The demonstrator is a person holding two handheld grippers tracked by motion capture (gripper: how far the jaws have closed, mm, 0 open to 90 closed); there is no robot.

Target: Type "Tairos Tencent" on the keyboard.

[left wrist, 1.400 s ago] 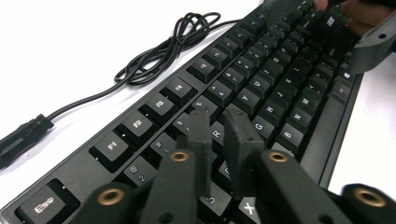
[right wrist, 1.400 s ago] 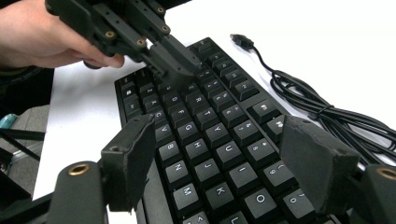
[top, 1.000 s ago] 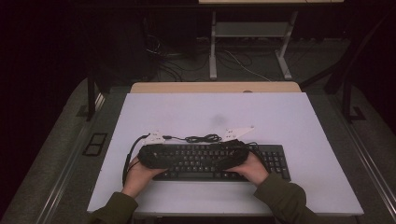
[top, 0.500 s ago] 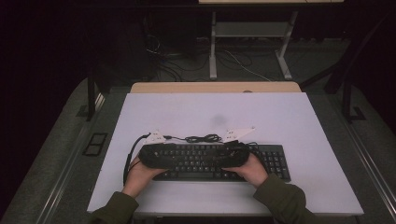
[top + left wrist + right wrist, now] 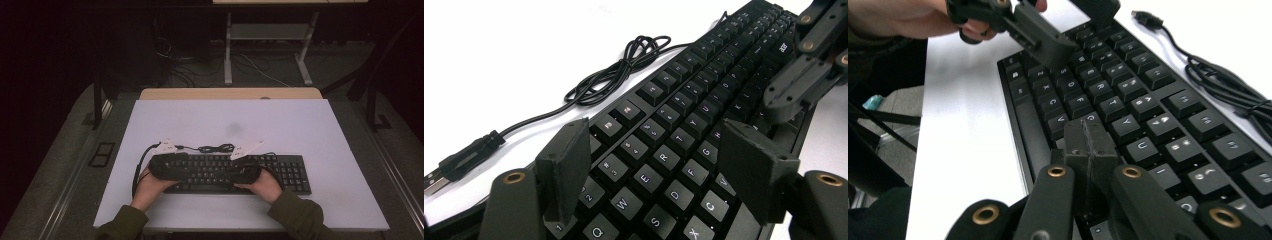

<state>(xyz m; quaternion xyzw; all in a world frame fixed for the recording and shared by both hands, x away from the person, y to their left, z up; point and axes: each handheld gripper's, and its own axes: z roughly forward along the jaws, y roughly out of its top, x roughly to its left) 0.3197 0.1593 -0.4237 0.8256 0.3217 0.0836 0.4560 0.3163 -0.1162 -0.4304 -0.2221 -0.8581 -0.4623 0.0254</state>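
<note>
A black keyboard [image 5: 285,172] lies along the front of the white table [image 5: 225,120]. Both hands hold grippers low over its left half, pointing toward each other. My left gripper [image 5: 659,150] is open, its jaws spread above the number and letter keys [image 5: 664,157] with nothing between them. My right gripper [image 5: 1090,145] is shut with its jaws pressed together over the middle keys of the keyboard [image 5: 1128,90]; I cannot tell whether it touches them. In the right gripper view the left gripper [image 5: 1048,35] shows opposite. The right gripper [image 5: 799,80] shows at the top right of the left gripper view.
The keyboard's black cable [image 5: 215,148] lies coiled on the table just behind the keyboard, with its USB plug [image 5: 459,162] loose on the white surface. A wooden table edge [image 5: 230,93] runs behind. A desk frame and floor cables [image 5: 260,65] stand beyond.
</note>
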